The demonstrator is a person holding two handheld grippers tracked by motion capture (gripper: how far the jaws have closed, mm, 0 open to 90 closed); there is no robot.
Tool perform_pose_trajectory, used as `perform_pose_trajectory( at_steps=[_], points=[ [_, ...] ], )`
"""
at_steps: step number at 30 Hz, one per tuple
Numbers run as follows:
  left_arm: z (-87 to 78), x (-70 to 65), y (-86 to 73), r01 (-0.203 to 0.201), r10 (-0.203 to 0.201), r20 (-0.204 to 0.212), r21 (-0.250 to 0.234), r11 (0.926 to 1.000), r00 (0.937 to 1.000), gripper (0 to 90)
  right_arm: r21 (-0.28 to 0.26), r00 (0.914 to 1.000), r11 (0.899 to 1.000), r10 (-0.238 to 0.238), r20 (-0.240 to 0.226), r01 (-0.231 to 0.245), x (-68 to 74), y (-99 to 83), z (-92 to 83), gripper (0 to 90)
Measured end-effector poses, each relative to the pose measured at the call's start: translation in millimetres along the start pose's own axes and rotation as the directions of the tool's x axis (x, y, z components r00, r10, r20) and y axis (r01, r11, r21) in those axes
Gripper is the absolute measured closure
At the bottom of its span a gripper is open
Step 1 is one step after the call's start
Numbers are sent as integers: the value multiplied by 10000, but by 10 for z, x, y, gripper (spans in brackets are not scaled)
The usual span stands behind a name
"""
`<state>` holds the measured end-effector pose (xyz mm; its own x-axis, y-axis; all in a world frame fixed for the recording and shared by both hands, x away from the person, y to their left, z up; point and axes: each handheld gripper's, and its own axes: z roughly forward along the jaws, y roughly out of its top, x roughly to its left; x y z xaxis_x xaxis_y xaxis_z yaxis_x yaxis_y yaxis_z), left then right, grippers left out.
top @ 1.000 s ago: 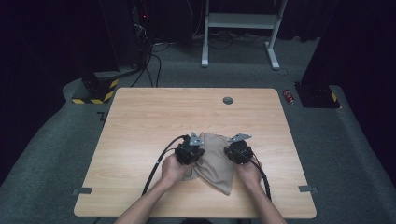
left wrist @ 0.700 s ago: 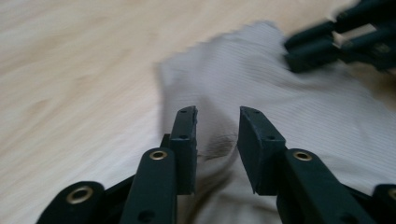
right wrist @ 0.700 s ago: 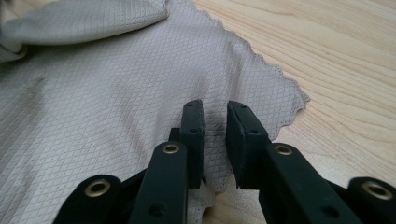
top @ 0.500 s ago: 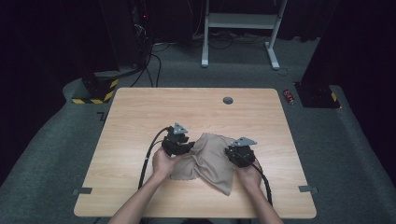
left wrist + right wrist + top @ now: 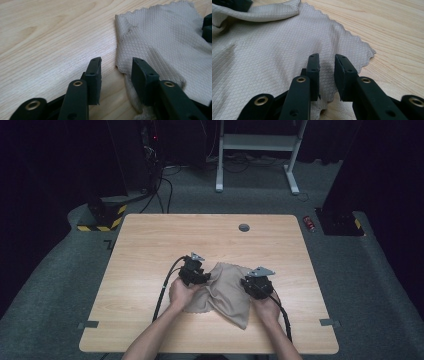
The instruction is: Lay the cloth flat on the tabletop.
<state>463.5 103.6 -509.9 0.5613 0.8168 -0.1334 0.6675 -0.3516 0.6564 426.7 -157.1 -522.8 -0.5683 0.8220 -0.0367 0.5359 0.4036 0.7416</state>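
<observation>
Here a beige, diamond-textured cloth with scalloped edges lies rumpled on the light wooden desk, nearer the front edge than the back and roughly midway between the left and right edges. The left claw sits at the cloth's left side; its jaws have just been opening and now stand apart with a clear gap, the cloth's edge lying between them while the pads press on nothing. The right claw rests at the cloth's right side, its jaws also just been opening to a narrower gap, with a fold of the fabric beneath them and nothing pinched.

Judging by the creases and the folded-over corner near the left claw, the cloth is neither flat nor neatly folded, so the handling looks to be at an early or middle stage. Both claws appear to have let go, and a fresh grip on an edge or corner seems to be what is left before further shaping.
</observation>
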Motion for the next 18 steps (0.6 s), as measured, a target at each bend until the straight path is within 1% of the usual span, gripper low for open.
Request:
perform_pose_trajectory(
  at_steps=[1, 4, 5, 6, 7, 8, 9, 10, 12, 13, 18],
  points=[
    [10, 0, 9, -47, 47, -45, -26, 10000, 10000, 625, -7, 10000, 10000, 4, -3, -4, 0, 0, 0, 741],
    [30, -11, 20, -66, 66, 80, -62, 10000, 9999, 698, -23, 10000, 10000, 4, -15, -4, -3, 0, 2, 741],
    [34, -15, 20, -87, 88, 193, -45, 10000, 9998, 726, -22, 10000, 10000, 3, -16, -3, -3, 0, 2, 741],
    [33, -13, 21, -189, 189, 247, 10, 9998, 9995, 809, -3, 10000, 10000, 15, -12, -15, -1, 0, 0, 741],
    [31, -12, 22, -282, 280, 264, 57, 9996, 9993, 809, -3, 10000, 10000, 15, -12, -15, -1, 0, 0, 741],
    [27, -23, 30, -361, 355, 332, 171, 9992, 9988, 845, -12, 10000, 10000, 14, -15, -14, -2, 0, 1, 742],
    [17, -34, 49, -571, 563, 293, 278, 9980, 9980, 876, 1, 10000, 10000, -3, -14, 3, -2, 0, 0, 741],
    [3, -49, 68, -744, 742, 147, 198, 9970, 9971, 889, 0, 10000, 10000, -8, -13, 8, -2, 0, 0, 742],
    [-46, -66, 113, -902, 902, 57, -10, 9959, 9959, 894, -5, 10000, 10000, 17, -20, -17, -2, -1, 0, 741],
    [-78, -65, 129, -895, 896, 34, -167, 9958, 9960, 893, -4, 10000, 10000, -6, -11, 6, -1, 0, 0, 742],
    [-202, -14, 182, -1089, 1079, -315, -327, 9935, 9937, 893, -10, 10000, 10000, -4, -21, 4, -3, -1, 1, 742]
  ],
)
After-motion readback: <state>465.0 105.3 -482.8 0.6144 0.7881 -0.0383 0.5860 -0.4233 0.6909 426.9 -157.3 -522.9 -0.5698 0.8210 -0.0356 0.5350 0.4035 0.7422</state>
